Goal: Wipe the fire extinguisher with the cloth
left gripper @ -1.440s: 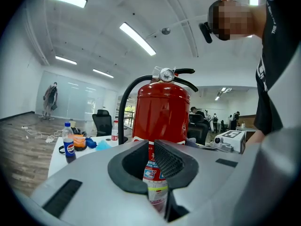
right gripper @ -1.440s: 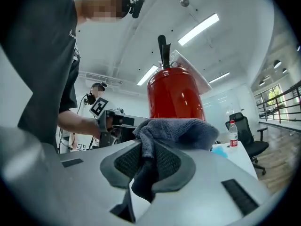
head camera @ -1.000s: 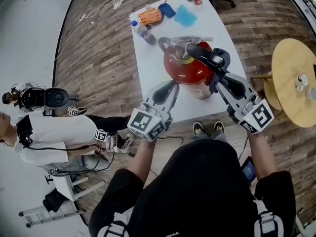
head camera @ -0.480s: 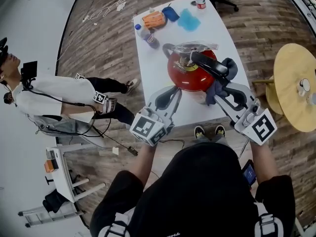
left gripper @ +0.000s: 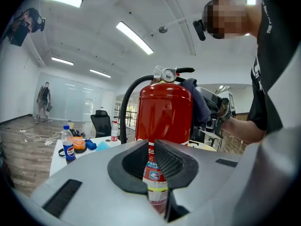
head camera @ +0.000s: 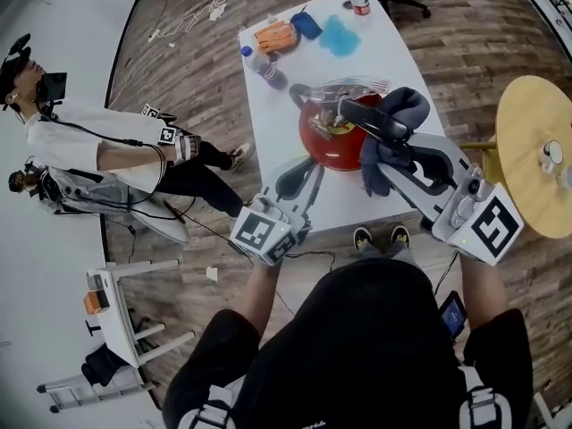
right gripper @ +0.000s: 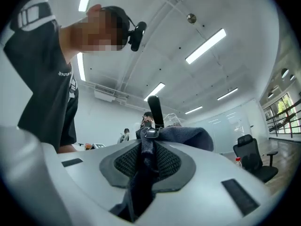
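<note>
Fire extinguisher point(head camera: 326, 137) near table point(head camera: 273, 141) front edge; right fingers point(right gripper: 167, 161) pinch cloth point(head camera: 402, 110) atop it; left fingers point(left gripper: 174, 161) barely apart.

Your cloth point(head camera: 395, 114) is soft, matt, dark fabric; the fire extinguisher point(head camera: 329, 141), glossy red metal; the table point(head camera: 271, 139), smooth matt white.

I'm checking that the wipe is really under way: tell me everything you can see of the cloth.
The cloth is dark blue-grey, soft and bunched, and looks like thick fabric. The right gripper pinches a fold of it between its jaws. One loose end hangs below the jaws. The rest bulges over the top of the red fire extinguisher, against its black handle, on the side nearest that gripper.
</note>
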Action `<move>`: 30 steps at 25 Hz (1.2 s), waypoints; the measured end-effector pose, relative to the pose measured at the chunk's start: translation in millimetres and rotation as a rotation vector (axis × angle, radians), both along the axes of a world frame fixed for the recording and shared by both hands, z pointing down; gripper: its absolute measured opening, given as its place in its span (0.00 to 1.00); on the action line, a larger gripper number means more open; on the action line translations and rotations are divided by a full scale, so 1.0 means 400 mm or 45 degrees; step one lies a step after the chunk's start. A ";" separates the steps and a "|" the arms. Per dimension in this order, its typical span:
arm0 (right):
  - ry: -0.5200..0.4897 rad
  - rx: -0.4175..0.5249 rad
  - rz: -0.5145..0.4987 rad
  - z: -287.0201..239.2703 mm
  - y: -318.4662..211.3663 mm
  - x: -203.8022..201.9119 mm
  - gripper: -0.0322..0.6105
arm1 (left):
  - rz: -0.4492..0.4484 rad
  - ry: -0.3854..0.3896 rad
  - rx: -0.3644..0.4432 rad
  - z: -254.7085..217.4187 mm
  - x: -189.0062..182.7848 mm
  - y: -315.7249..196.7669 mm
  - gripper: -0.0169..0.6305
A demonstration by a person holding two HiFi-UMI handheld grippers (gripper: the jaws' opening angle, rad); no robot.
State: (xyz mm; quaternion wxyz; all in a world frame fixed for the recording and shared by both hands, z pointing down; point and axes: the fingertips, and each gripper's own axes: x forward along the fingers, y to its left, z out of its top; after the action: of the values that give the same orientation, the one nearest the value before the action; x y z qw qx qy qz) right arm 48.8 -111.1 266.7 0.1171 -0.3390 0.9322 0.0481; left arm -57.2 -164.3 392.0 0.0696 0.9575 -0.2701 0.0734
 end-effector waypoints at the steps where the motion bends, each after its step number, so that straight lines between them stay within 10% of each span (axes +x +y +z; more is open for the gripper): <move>1: -0.041 -0.003 -0.003 -0.001 -0.007 0.017 0.17 | -0.003 0.003 -0.007 -0.003 0.002 0.001 0.11; 12: -0.520 -0.295 -0.093 0.045 -0.226 0.145 0.17 | -0.007 0.016 -0.025 -0.003 0.004 0.000 0.11; 21: -0.345 -0.831 -0.115 0.408 -0.344 0.088 0.16 | -0.021 0.067 -0.067 -0.005 0.004 -0.001 0.10; 30: -0.200 -1.270 0.230 0.846 -0.291 0.126 0.15 | -0.010 0.056 -0.050 -0.006 0.007 -0.001 0.10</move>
State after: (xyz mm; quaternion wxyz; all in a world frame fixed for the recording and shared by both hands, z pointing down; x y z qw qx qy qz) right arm 99.0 -227.6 605.1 0.0063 -0.4356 0.7971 -0.4182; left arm -54.5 -164.6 389.6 0.0945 0.9563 -0.2708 0.0573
